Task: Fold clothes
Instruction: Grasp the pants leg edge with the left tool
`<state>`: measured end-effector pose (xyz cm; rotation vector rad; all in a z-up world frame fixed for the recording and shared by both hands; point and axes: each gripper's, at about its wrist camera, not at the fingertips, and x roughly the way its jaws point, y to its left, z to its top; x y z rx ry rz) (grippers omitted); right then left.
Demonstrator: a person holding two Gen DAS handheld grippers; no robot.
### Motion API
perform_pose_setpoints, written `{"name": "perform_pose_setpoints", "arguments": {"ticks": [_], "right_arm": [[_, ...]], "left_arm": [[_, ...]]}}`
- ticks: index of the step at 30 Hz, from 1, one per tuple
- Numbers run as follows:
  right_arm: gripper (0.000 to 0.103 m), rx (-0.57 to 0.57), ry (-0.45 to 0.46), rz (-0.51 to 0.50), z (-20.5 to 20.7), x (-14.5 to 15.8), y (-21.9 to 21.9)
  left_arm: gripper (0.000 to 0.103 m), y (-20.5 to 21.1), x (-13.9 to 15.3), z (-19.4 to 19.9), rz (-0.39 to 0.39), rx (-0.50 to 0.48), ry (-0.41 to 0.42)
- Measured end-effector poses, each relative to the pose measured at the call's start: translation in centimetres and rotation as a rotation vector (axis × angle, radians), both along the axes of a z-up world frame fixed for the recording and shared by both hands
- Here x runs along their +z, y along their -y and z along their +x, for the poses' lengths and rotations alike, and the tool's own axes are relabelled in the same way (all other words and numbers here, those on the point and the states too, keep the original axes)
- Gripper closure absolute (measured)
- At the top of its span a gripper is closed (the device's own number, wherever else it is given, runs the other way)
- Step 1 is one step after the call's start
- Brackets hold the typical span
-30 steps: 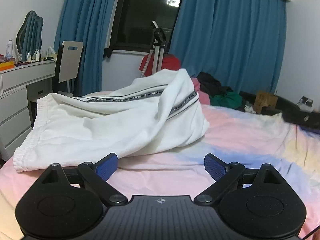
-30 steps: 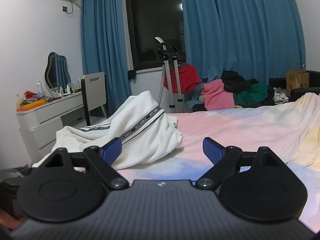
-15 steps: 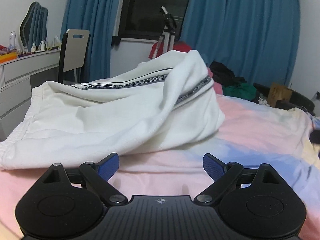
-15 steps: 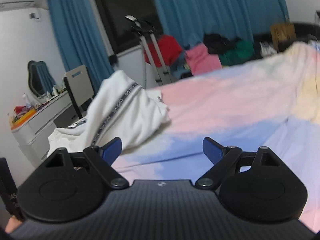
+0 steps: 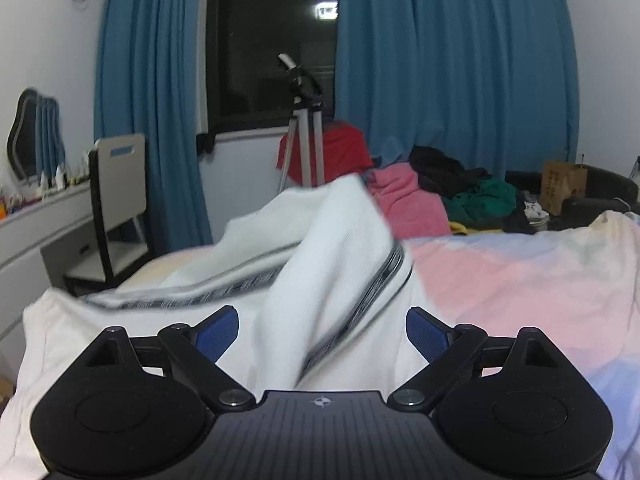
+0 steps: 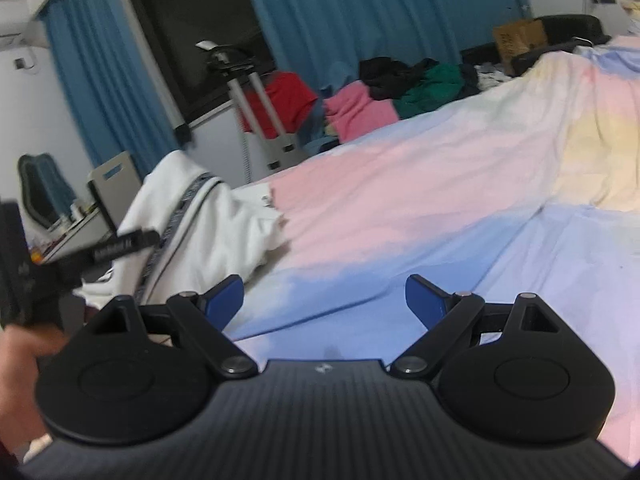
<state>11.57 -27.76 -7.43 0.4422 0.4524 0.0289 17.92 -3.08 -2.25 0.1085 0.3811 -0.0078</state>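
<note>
White trousers with a black side stripe [image 5: 328, 264] lie rumpled on the pastel bed sheet [image 5: 520, 280]. My left gripper [image 5: 322, 320] hangs close over them. Its jaws are closing, and a raised fold of the trousers stands between the blue pads [image 5: 218, 330] without touching them. My right gripper [image 6: 324, 296] is open over bare blue sheet [image 6: 440, 184], with nothing between its fingers. The white trousers [image 6: 224, 224] lie to its left. At the left edge of the right wrist view are the left gripper's black finger [image 6: 116, 246] and a person's hand [image 6: 16, 364].
Beyond the bed's far edge are a pile of pink, green and black clothes [image 5: 412, 200], a metal stand with a red garment [image 5: 306, 136] and a brown paper bag [image 5: 562, 184]. A chair [image 5: 116, 200] and a white dresser [image 5: 40, 232] stand at the left.
The left gripper has moved forward onto the trousers, whose fold now rises between its fingers. The right view has rolled and sunk towards the sheet, and the left gripper has come into it.
</note>
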Motion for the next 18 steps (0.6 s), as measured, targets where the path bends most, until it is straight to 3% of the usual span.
{"name": "perform_pose_setpoints", "arguments": {"ticks": [1, 3, 5, 7, 8, 12, 18], "right_arm": [[0.014, -0.004, 0.002, 0.008, 0.1, -0.1, 0.2], [0.014, -0.012, 0.009, 0.000, 0.2, -0.1, 0.2], [0.014, -0.016, 0.011, -0.011, 0.3, -0.1, 0.1], [0.014, -0.012, 0.004, -0.011, 0.5, -0.3, 0.2], [0.014, -0.013, 0.002, -0.010, 0.6, -0.3, 0.3], [0.014, -0.008, -0.001, 0.006, 0.6, -0.4, 0.5], [0.014, 0.013, 0.000, -0.005, 0.5, -0.2, -0.1]], "left_arm": [[0.019, 0.6, -0.1, 0.7, 0.019, 0.002, 0.000], [0.022, 1.6, -0.4, 2.2, 0.058, -0.003, -0.036], [0.047, 2.6, -1.1, 4.0, 0.104, -0.020, -0.132], [0.082, 3.0, -1.7, 4.5, 0.147, -0.020, -0.160], [0.088, 3.0, -1.8, 4.1, 0.149, -0.036, -0.156], [0.094, 2.0, -1.4, 1.4, 0.119, -0.116, -0.126], [0.097, 0.0, -1.7, -4.4, 0.003, -0.251, -0.172]]}}
